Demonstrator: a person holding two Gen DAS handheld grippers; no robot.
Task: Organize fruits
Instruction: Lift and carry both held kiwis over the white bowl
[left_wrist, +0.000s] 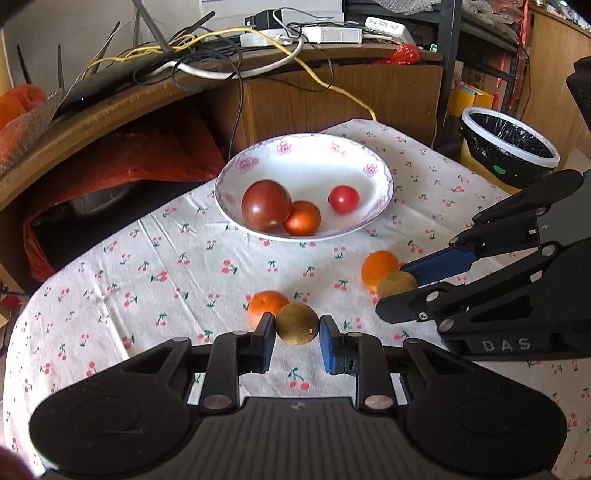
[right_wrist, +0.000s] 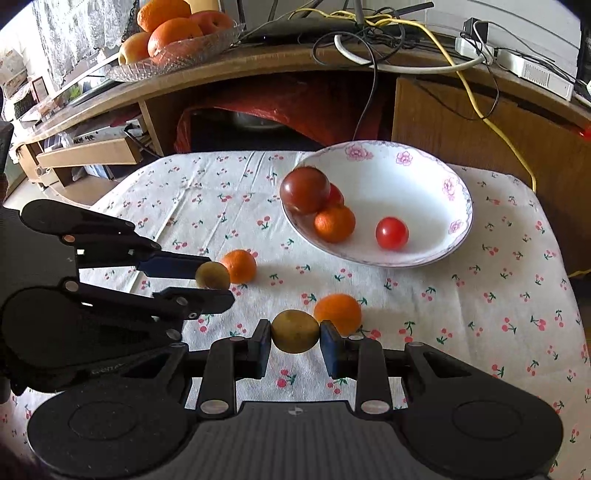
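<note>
My left gripper (left_wrist: 296, 332) is shut on a small brown-green fruit (left_wrist: 296, 328) low over the cherry-print cloth, with a mandarin (left_wrist: 263, 309) just behind its left finger. My right gripper (right_wrist: 295, 334) is shut on a second brown-green fruit (right_wrist: 295, 331), and another mandarin (right_wrist: 338, 312) lies behind its right finger. Each gripper also shows in the other's view: the right gripper (left_wrist: 396, 291) at the right, the left gripper (right_wrist: 217, 282) at the left. Beyond them, the floral white bowl (left_wrist: 314, 162) holds a large dark tomato (left_wrist: 266, 205), a mandarin (left_wrist: 302, 218) and a small red tomato (left_wrist: 344, 199).
A bin with a black liner (left_wrist: 509, 147) stands past the table's right edge. A wooden desk (left_wrist: 332, 92) with tangled cables rises right behind the bowl, a red bag (left_wrist: 129, 162) under it. A glass dish of oranges (right_wrist: 173, 40) sits on the desk.
</note>
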